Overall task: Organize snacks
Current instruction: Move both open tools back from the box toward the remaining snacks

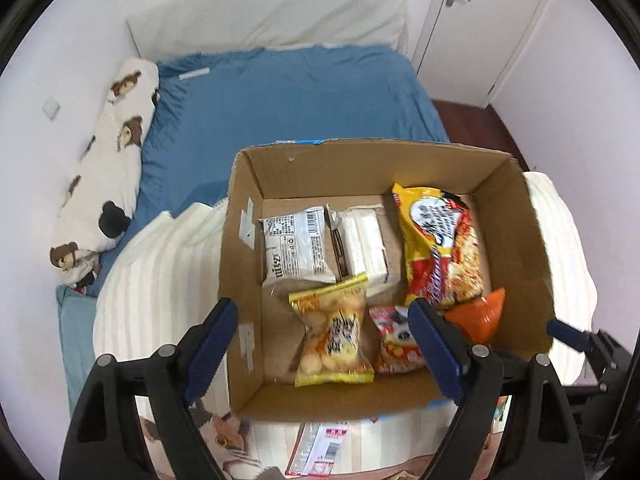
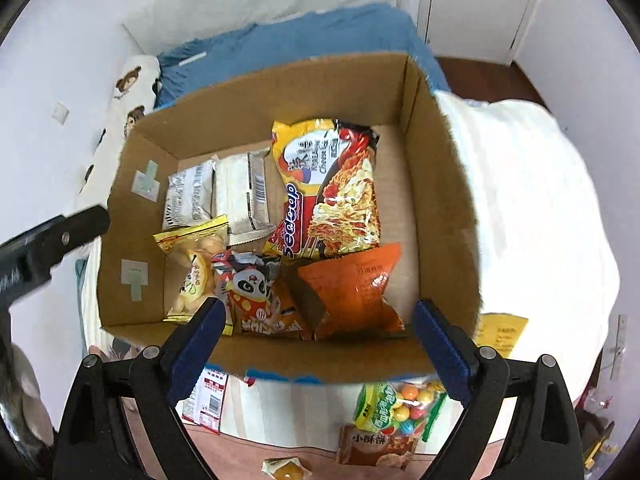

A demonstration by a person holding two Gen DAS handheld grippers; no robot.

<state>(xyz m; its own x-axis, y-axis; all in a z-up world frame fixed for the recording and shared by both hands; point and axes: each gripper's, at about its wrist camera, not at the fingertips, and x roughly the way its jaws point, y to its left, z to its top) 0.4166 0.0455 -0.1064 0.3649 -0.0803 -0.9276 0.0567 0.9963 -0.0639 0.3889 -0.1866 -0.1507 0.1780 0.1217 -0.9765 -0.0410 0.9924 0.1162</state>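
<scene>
An open cardboard box (image 1: 244,264) (image 2: 444,208) sits on a cream striped blanket. Inside lie a noodle packet (image 1: 444,248) (image 2: 332,188), an orange packet (image 1: 480,314) (image 2: 352,288), a panda snack bag (image 1: 394,340) (image 2: 256,292), a yellow biscuit bag (image 1: 334,336) (image 2: 196,264) and two white packets (image 1: 298,246) (image 2: 240,192). My left gripper (image 1: 324,346) is open and empty above the box's near edge. My right gripper (image 2: 320,340) is open and empty above the near wall. Loose snacks lie in front of the box: a candy bag (image 2: 400,404), a brown biscuit pack (image 2: 376,444), a white-red packet (image 1: 320,448) (image 2: 208,400).
The box rests on a bed with a blue sheet (image 1: 280,100) and a bear-print pillow (image 1: 108,168) by the left wall. A yellow packet (image 2: 502,332) lies right of the box. A small wrapped sweet (image 2: 286,468) lies near the front. A door (image 1: 480,20) is at the back right.
</scene>
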